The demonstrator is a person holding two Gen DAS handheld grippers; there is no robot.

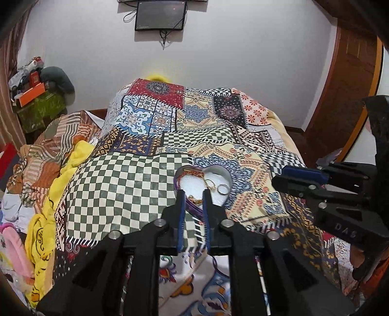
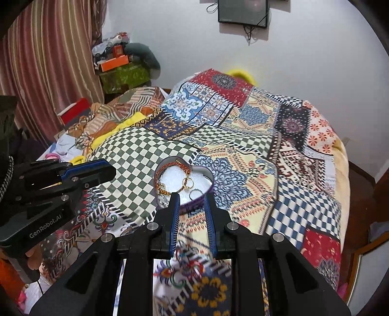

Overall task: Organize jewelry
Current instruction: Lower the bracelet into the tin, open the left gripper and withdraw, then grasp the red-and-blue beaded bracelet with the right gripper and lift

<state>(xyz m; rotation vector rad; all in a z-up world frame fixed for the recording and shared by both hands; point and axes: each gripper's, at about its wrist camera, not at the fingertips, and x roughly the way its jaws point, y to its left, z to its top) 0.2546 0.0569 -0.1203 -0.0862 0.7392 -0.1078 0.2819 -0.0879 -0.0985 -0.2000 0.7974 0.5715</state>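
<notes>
Heart tin point(image 1: 225, 173) near rim hidden behind fingers; jewelry perhaps tangled.

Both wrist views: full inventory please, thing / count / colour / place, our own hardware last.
heart tin: 1, purple wall, white lining, on the quilt, just ahead of both grippers
chain: at least 1, red-gold, along the tin's inner edge
rings: several, gold and silver, inside the tin; exact count unclear
quilt: 1, patchwork, many colours, over the bed
yellow cloth: 1, beside the quilt
boxes: a stack, orange and green, by the wall
curtain: 1, striped pink-brown
screen: 1, black, on the wall
door: 1, brown wood
left hand-held gripper: 1, black with blue pads, open
right hand-held gripper: 1, same colours, open
</notes>
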